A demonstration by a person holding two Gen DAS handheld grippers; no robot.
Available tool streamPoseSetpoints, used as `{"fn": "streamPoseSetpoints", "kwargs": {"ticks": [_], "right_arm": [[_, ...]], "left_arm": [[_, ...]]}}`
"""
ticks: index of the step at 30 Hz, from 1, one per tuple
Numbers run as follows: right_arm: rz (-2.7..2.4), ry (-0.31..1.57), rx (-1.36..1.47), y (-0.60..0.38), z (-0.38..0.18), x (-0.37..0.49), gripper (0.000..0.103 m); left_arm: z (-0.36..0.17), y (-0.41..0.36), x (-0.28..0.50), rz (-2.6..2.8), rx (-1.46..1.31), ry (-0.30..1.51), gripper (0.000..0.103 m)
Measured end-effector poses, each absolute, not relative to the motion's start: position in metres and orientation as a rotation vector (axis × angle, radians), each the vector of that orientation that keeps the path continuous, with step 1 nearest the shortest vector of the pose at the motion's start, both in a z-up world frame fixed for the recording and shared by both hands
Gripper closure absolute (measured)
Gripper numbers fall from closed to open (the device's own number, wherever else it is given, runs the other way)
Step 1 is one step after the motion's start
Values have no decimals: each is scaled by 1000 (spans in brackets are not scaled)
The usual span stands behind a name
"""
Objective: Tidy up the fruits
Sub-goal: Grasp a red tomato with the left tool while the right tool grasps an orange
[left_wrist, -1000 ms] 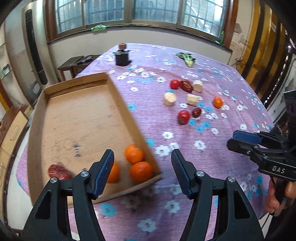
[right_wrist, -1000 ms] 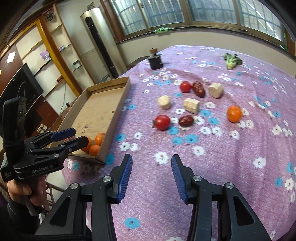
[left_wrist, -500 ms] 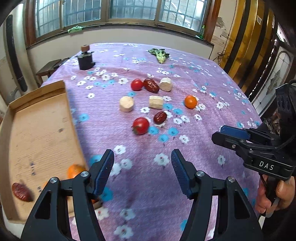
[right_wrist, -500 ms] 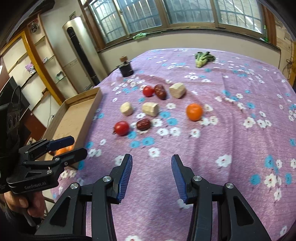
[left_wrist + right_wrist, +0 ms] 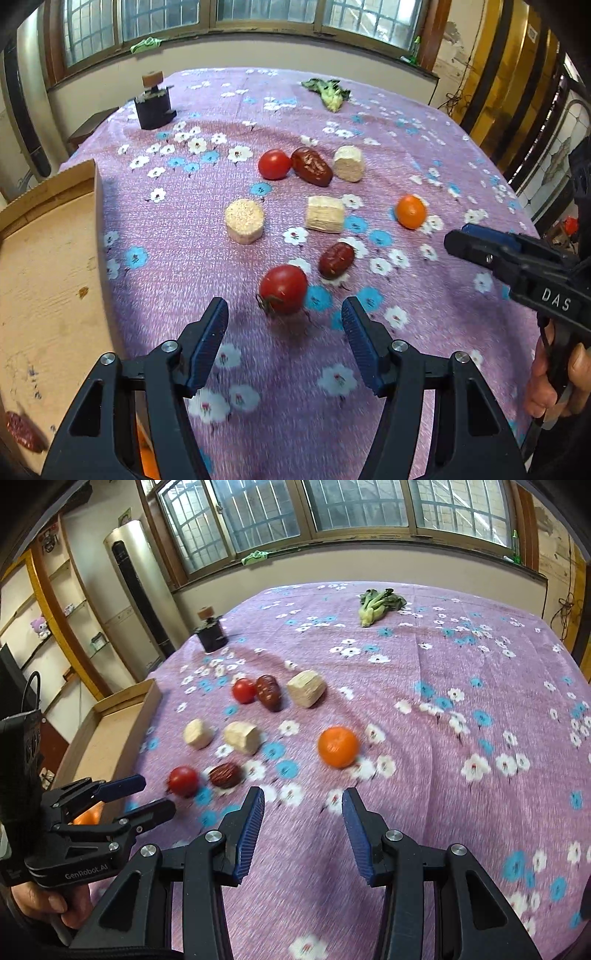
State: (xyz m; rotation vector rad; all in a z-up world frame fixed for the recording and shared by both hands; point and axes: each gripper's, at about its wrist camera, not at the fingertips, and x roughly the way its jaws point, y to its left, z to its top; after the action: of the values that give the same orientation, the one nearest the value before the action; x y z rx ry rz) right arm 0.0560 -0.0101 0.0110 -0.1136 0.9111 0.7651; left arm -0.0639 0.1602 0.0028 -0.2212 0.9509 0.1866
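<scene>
My left gripper (image 5: 284,332) is open and empty, its jaws just short of a red tomato (image 5: 283,289) on the purple cloth. A dark red date (image 5: 336,260) lies right of it. Farther off lie a second tomato (image 5: 274,164), a second date (image 5: 311,171) and an orange (image 5: 410,211). My right gripper (image 5: 301,821) is open and empty, a little short of the orange (image 5: 338,746). The cardboard tray (image 5: 44,280) at the left holds a date (image 5: 22,432) and an orange, mostly hidden behind my left finger.
Three pale cut chunks (image 5: 244,220) (image 5: 325,219) (image 5: 348,163) lie among the fruit. A black holder with a cork (image 5: 153,103) and a green leafy vegetable (image 5: 328,93) sit at the far end. The table edge drops off at the right.
Both grippers moved forward toward the fruit. My left swung right, away from the tray, up to the near tomato. My right came closer to the orange. Both stayed open.
</scene>
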Motion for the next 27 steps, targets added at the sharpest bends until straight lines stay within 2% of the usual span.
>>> {"fn": "streamPoseSetpoints", "kwargs": {"ticks": [6,10,11,13,16,27], "right_arm": [[722,917,-143,7,-3,81,58],[701,925,-180,20,-14,91,58],[676,915,-204,23,-17,92,58],[654,917,-226,25,-23,97,59],[648,920,-206,22,-27,98,68],[754,911,-85,9,0,57,69]], "left_arm": [[-10,169,-50,196,-236,979,40],[-15,169,-44,206,-224,972,45],[-15,168,-43,209,-216,969,48],[-14,167,-41,206,-210,957,65],[-14,168,-38,187,-224,951,75],[-3,169,-64,163,-263,934,75]]}}
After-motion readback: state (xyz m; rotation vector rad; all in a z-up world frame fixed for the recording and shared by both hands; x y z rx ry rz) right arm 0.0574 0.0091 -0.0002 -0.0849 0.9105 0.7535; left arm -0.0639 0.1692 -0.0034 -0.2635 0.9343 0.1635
